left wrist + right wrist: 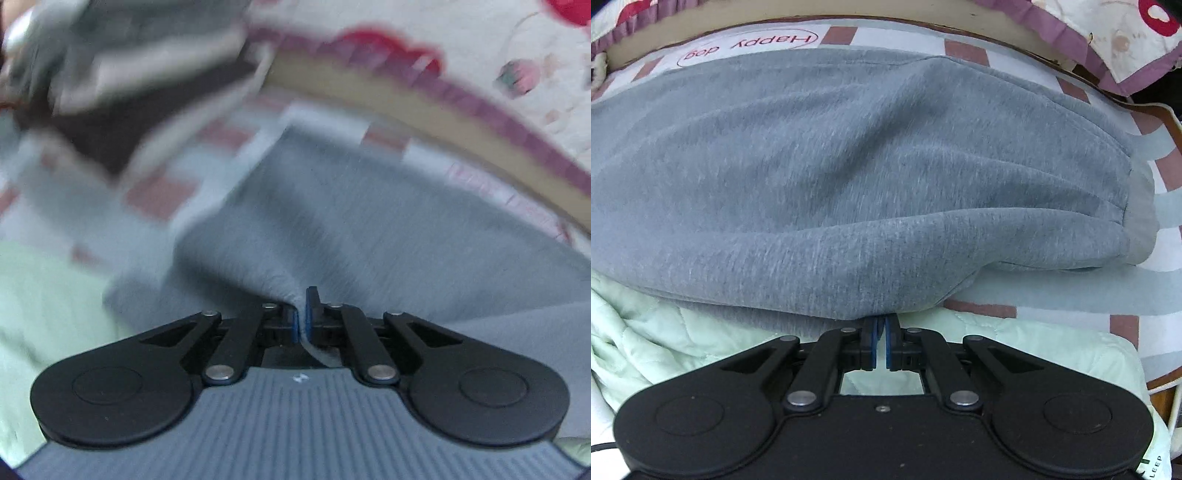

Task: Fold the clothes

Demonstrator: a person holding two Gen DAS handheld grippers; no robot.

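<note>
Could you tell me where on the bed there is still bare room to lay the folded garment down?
The checked sheet lies bare to the right of the grey garment, past its cuffed end, and the pale green quilt is open beside the right gripper. The middle is crowded by the garment, which the left gripper pinches.

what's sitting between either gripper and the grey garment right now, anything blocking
Nothing visible. The left gripper is shut on a pinched fold of the grey garment, and the right gripper is closed at the garment's near edge, above the pale green quilt. Whether its tips catch fabric is hidden.
</note>
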